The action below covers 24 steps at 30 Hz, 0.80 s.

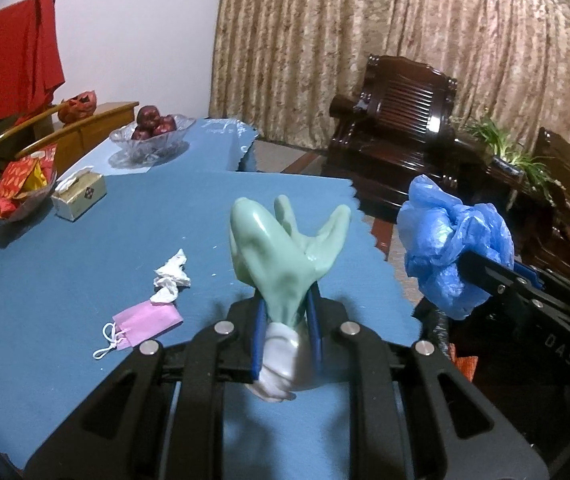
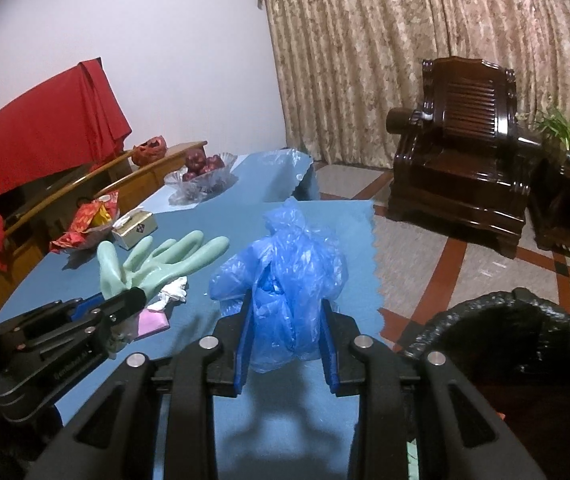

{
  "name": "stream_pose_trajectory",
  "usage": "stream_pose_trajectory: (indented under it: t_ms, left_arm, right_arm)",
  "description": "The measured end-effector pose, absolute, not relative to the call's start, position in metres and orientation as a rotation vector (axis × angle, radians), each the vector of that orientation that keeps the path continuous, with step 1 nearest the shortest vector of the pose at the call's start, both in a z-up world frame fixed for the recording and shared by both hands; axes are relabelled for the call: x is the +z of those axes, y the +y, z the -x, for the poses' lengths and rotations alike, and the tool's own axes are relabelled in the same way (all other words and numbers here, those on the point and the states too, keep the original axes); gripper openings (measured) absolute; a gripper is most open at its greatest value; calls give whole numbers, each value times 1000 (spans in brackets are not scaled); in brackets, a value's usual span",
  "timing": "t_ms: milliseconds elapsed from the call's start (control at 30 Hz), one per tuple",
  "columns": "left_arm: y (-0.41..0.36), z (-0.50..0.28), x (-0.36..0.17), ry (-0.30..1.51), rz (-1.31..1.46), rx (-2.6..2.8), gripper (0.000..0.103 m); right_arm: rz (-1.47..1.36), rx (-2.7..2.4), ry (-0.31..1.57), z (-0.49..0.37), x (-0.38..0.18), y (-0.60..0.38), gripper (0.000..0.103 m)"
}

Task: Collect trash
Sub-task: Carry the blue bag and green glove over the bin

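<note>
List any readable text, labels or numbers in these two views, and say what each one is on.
"DAS": on the black body of the right claw, seen in the left wrist view.
A line of print on the body of the left claw: too blurred to read.
The tissue box shows a diamond emblem, no legible words.
The red snack wrappers carry only patterns; no text can be read.

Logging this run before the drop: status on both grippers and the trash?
Left gripper shut on green glove. Right gripper shut on blue plastic bag. Black-lined bin open at right. Crumpled tissue, pink mask still on table.
</note>
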<state>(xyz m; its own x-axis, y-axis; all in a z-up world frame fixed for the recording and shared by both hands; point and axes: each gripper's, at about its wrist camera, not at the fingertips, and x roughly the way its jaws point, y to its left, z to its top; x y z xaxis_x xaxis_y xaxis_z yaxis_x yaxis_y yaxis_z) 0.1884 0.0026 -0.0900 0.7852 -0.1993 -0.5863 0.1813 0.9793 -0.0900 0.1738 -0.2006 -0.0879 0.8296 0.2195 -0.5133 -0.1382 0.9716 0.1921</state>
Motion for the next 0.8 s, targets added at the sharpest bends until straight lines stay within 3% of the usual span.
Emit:
stream_pose_trajectory:
  t_ms: [800]
  left_arm:
    - [-86, -146, -84, 627, -55, -428, 17]
  right_arm:
    - [-168, -19, 524, -95, -80, -291, 29]
